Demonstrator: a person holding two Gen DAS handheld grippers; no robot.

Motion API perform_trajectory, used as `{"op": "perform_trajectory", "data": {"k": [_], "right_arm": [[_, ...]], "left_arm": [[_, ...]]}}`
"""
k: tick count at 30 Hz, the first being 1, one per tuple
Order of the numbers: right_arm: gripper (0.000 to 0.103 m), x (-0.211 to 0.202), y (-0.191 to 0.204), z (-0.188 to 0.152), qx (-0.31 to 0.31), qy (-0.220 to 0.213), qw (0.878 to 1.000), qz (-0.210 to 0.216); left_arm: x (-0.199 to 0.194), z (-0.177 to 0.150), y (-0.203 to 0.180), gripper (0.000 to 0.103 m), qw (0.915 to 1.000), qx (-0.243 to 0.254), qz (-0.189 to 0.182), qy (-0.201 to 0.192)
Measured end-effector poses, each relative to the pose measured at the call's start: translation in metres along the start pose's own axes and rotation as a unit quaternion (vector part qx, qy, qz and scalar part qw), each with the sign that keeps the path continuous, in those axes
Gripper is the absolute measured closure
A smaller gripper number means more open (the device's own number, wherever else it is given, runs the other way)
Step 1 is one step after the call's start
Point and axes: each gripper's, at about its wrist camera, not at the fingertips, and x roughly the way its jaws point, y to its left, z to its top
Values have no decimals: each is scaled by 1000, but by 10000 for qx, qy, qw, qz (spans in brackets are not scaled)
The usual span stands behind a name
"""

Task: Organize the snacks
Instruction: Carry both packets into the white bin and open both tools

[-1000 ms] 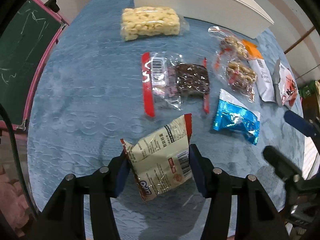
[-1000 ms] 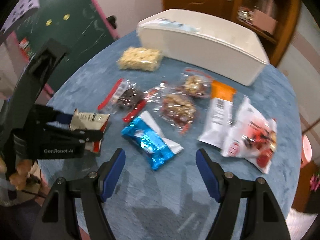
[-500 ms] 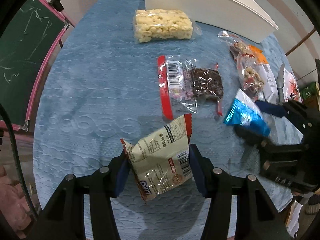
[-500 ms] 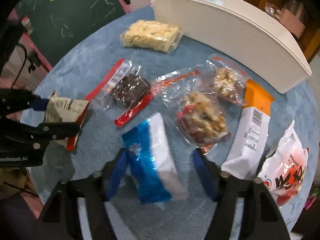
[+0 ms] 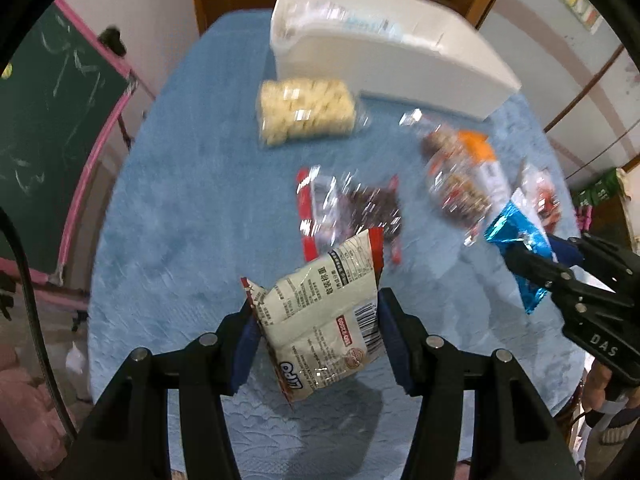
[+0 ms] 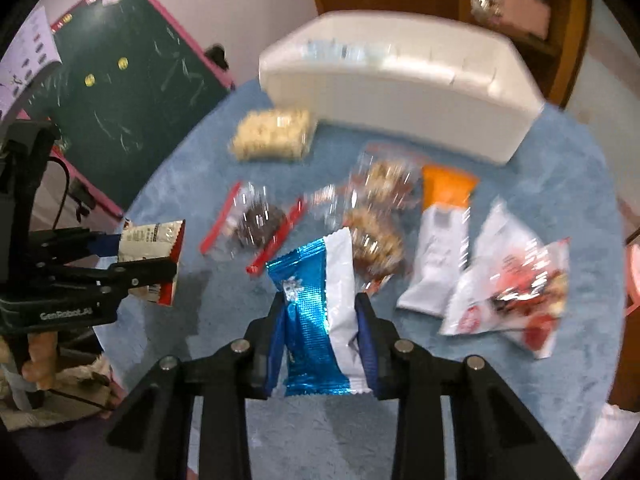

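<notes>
My left gripper [image 5: 318,320] is shut on a cream and red snack packet [image 5: 324,320], held above the blue tablecloth [image 5: 180,200]. Off the table, my right gripper [image 6: 320,320] is shut on a blue and white foil packet [image 6: 320,312]. From the right wrist view the left gripper [image 6: 160,258] shows at the left with its packet [image 6: 154,246]. At the right of the left wrist view, the right gripper [image 5: 536,256] carries the blue packet [image 5: 520,240]. A white bin [image 5: 384,44] stands at the table's far side.
Lying on the cloth are a pale cracker pack [image 5: 306,112], a clear bag with dark pieces [image 5: 352,208], two clear nut bags [image 6: 380,208], an orange and white packet [image 6: 444,240] and a red and white bag [image 6: 516,292]. A green chalkboard [image 6: 132,100] stands left.
My right gripper closed on the blue packet and lifted it off the cloth. The left gripper rose with its packet. Both views now look further across the table toward the bin.
</notes>
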Motion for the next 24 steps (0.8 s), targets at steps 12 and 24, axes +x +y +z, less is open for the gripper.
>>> {"op": "perform_trajectory", "data": {"k": [12, 24], "right_arm": [[70, -134, 2, 85, 88, -1717, 9839, -482], [70, -167, -24, 206, 548, -2338, 9647, -1083]], "left_arm": [[-124, 98, -36, 49, 9857, 746, -29, -1513], [-164, 241, -77, 49, 9705, 928, -214, -2213]]}}
